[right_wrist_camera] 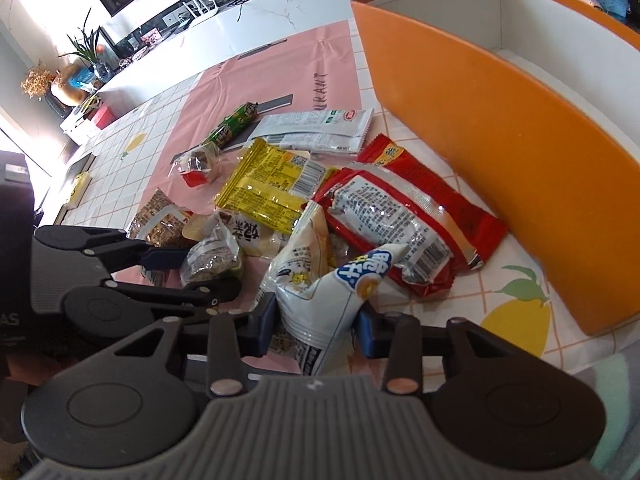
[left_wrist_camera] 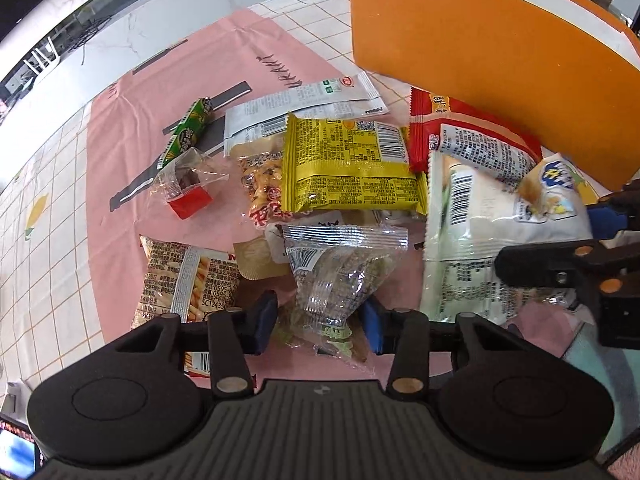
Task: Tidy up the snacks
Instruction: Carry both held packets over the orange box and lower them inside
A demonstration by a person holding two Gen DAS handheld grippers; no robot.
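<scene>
A heap of snack packets lies on the pink mat beside an orange box [left_wrist_camera: 472, 60], which also shows in the right wrist view [right_wrist_camera: 500, 132]. My left gripper [left_wrist_camera: 318, 322] has its blue pads on either side of a clear seed packet [left_wrist_camera: 340, 276], seen from the right wrist view [right_wrist_camera: 212, 258] between the same fingers. My right gripper [right_wrist_camera: 316, 324] is closed on a white and blue snack bag [right_wrist_camera: 320, 300], its top crumpled between the pads; the bag shows in the left wrist view [left_wrist_camera: 500, 216]. A yellow packet [left_wrist_camera: 348, 168], a red packet [right_wrist_camera: 404, 220] and a green stick [left_wrist_camera: 188, 132] lie in the heap.
The orange box is open on top with a white inside [right_wrist_camera: 516, 16] and stands right of the heap. A small clear cup with a red base [left_wrist_camera: 186, 190] sits at the heap's left. A striped biscuit-stick pack [left_wrist_camera: 184, 280] lies near my left fingers. The tiled cloth [right_wrist_camera: 516, 312] has lemon prints.
</scene>
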